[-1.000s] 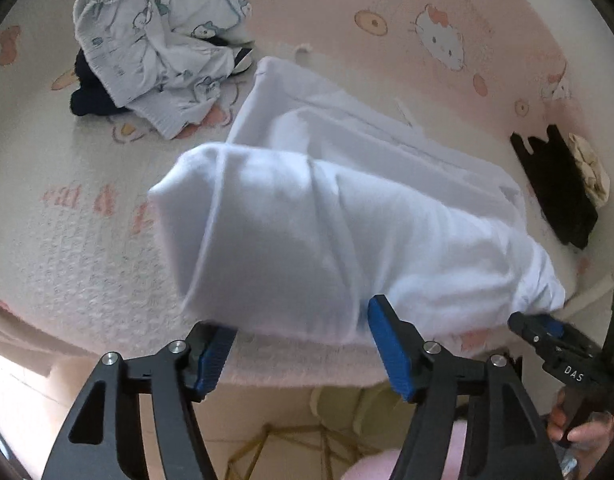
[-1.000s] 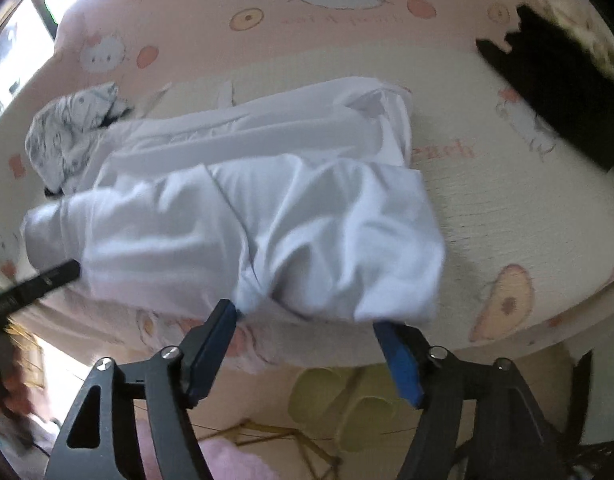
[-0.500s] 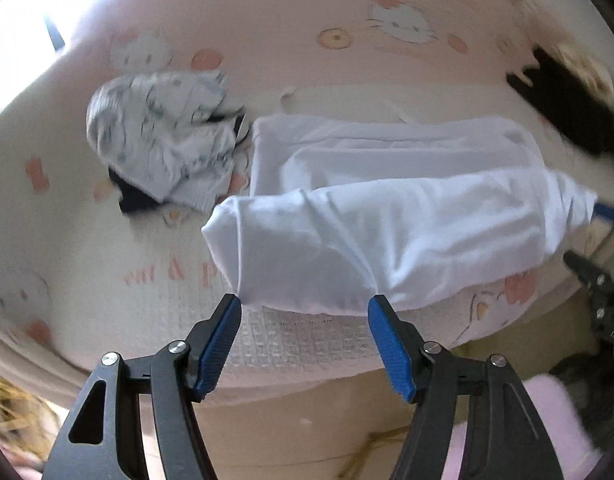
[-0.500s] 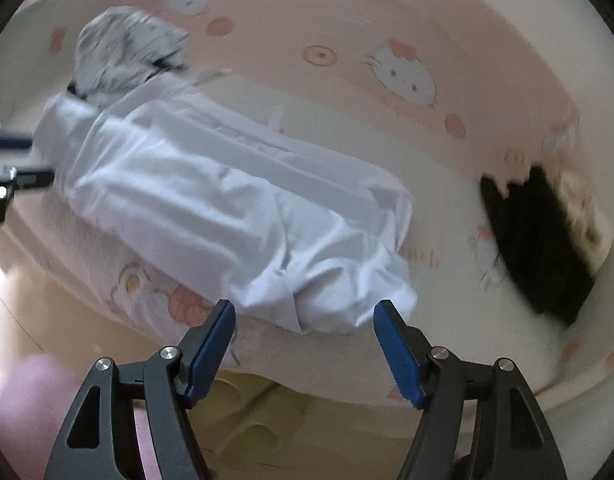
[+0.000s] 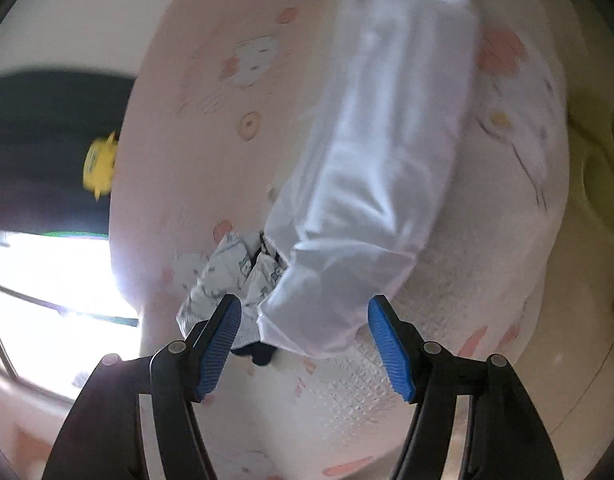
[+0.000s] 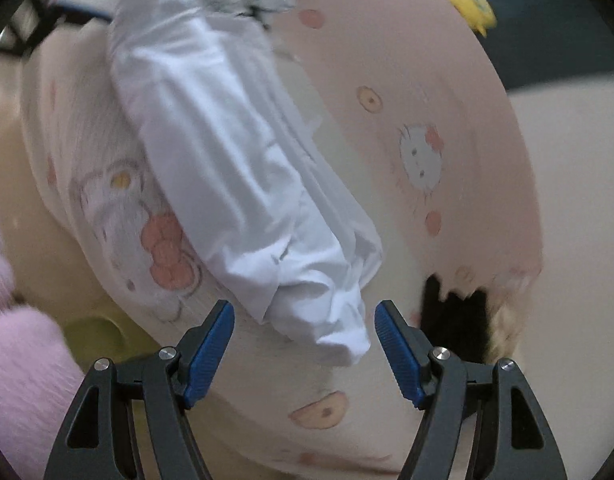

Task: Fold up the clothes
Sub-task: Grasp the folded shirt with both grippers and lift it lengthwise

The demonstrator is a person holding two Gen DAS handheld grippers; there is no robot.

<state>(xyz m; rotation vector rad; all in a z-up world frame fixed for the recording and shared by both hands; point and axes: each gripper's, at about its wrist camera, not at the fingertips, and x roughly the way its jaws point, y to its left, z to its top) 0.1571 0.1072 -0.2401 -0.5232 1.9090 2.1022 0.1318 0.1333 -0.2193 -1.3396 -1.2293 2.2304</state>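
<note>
The white garment (image 5: 371, 184) lies as a long folded bundle on the pink cartoon-print bed cover (image 5: 211, 152), one end near each gripper. The left gripper (image 5: 305, 344) has its blue-padded fingers (image 5: 221, 344) spread, the bundle's near end in front of the gap and touching neither pad; just beside that end sits a crumpled patterned garment (image 5: 227, 276) over something dark. The right gripper (image 6: 305, 344) also has its fingers spread (nothing pinched), the bundle's other end (image 6: 331, 320) just ahead of the pads. A black item (image 6: 455, 320) lies near the right gripper, apart from the bundle. Both views are tilted and blurred.
</note>
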